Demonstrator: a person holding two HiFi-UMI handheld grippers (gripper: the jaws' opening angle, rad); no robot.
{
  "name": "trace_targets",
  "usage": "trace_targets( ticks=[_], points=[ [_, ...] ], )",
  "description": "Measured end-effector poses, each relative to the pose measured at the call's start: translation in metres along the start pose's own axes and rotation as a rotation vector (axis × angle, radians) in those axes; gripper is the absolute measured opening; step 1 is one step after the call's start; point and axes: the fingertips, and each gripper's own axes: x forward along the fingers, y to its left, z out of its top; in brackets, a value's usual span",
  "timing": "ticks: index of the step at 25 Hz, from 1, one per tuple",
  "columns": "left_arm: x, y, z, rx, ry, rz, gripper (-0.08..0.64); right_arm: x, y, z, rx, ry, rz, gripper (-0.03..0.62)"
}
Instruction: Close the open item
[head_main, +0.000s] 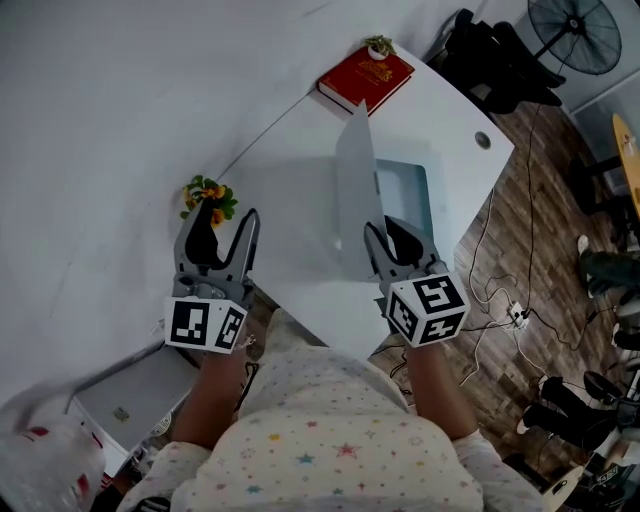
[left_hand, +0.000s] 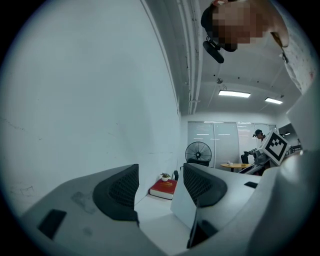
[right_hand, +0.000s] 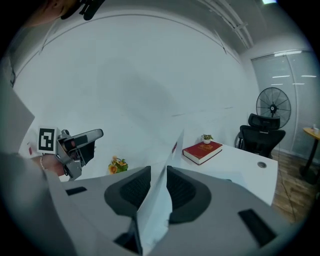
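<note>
A grey laptop stands open on the white desk (head_main: 300, 150), its thin lid (head_main: 355, 185) upright and seen edge-on, its base (head_main: 408, 192) lying to the right. My right gripper (head_main: 386, 243) is shut on the lid's near edge. In the right gripper view the lid (right_hand: 159, 200) runs between the two pads (right_hand: 131, 192). My left gripper (head_main: 217, 232) hangs open and holds nothing, left of the desk's near corner. From the left gripper view the lid (left_hand: 181, 210) shows just behind the right pad (left_hand: 200, 184).
A red book (head_main: 365, 78) and a small potted plant (head_main: 379, 45) sit at the desk's far end. Orange flowers (head_main: 207, 197) stand by the wall near my left gripper. A black chair (head_main: 490, 50), a fan (head_main: 575, 30) and floor cables (head_main: 510, 310) lie to the right.
</note>
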Motion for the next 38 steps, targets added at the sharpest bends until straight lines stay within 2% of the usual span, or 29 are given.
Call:
trace_targets(
  ticks=[11, 24, 38],
  points=[
    [0.011, -0.017, 0.000, 0.008, 0.006, -0.056, 0.261, -0.032, -0.049, -0.020, 0.057, -0.005, -0.135, 0.075],
    [0.027, -0.046, -0.001, 0.017, 0.030, -0.119, 0.259, -0.062, -0.085, -0.040, 0.120, -0.012, -0.206, 0.061],
    [0.046, -0.081, -0.009, 0.014, 0.059, -0.215, 0.259, -0.087, -0.097, -0.061, 0.215, -0.024, -0.215, 0.044]
  ],
)
